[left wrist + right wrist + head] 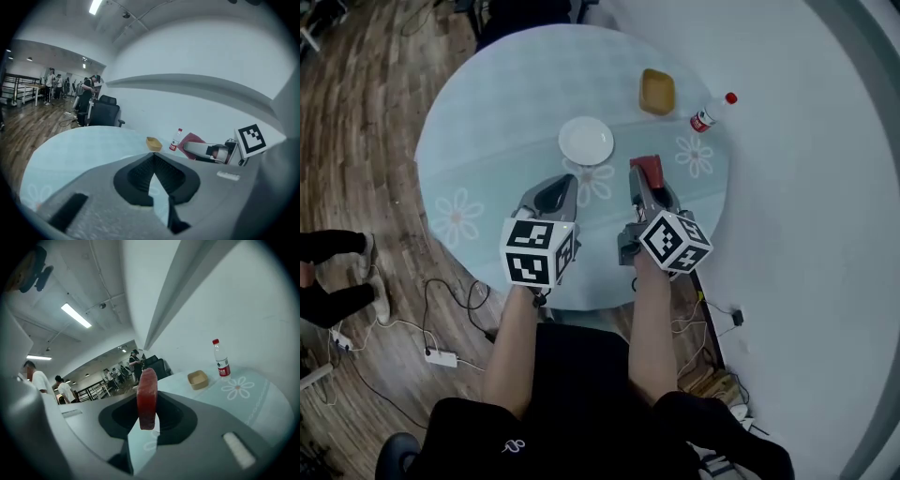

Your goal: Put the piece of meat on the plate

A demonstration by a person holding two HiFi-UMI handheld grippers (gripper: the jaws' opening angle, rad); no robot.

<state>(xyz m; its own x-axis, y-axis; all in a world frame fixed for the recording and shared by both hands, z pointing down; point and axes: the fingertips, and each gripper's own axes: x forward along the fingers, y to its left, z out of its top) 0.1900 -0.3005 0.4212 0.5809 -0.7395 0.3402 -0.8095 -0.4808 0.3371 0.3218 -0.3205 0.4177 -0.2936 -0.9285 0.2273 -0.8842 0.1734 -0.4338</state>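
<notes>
A red piece of meat (647,168) stands on edge between the jaws of my right gripper (645,174), which is shut on it. In the right gripper view the meat (147,390) rises upright out of the right gripper (148,405). The white plate (586,141) lies bare on the round pale-blue table (487,112), just beyond and left of the meat. My left gripper (566,181) hovers near the plate's front edge with its tips together and nothing in them. The left gripper view shows the left gripper (153,155) closed, with the meat (193,138) off to its right.
A yellow bowl (657,91) and a red-capped water bottle (711,112) stand at the table's far right, close to the white wall. Cables and a power strip (441,357) lie on the wooden floor. A person's legs (333,272) are at the left. An office chair (104,112) stands beyond the table.
</notes>
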